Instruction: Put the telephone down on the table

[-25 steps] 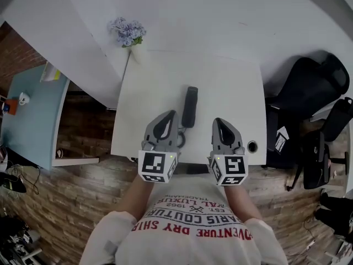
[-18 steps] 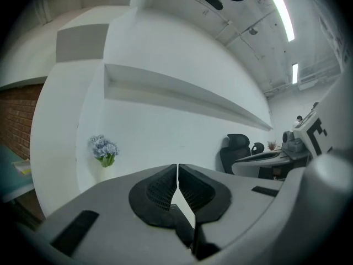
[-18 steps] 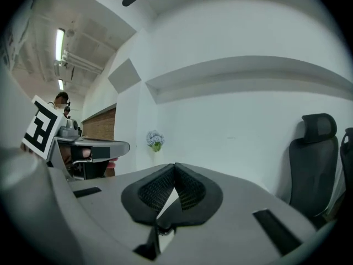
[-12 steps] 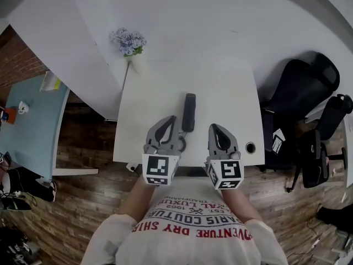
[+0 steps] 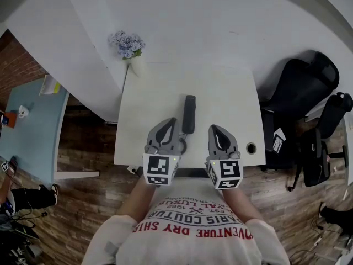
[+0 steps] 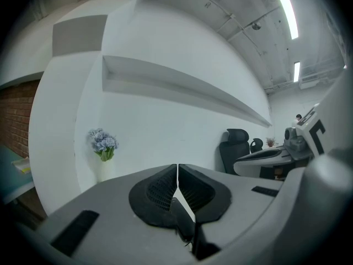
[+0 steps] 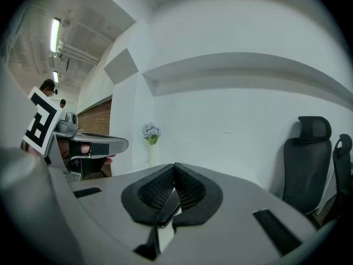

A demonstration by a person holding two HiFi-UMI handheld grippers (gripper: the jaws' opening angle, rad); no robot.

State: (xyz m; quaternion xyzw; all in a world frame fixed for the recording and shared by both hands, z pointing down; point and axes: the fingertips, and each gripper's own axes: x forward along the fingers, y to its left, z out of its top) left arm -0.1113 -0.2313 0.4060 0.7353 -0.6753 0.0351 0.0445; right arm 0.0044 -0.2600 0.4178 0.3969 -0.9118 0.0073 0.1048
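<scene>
Black telephone (image 5: 189,114) lies flat on the white table (image 5: 226,93), long axis running 12 to 6 o'clock, clear of both tools. Left gripper (image 5: 172,121) is over the table's near edge, jaws pressed together with nothing pinched; the phone is at its 1 o'clock, close by. Right gripper (image 5: 214,128) is the same, jaws closed and empty, phone at its 11 o'clock. Flower vase (image 5: 128,40) at the table's far 11 o'clock corner. Black office chairs (image 5: 303,93) off at 3 o'clock.
</scene>
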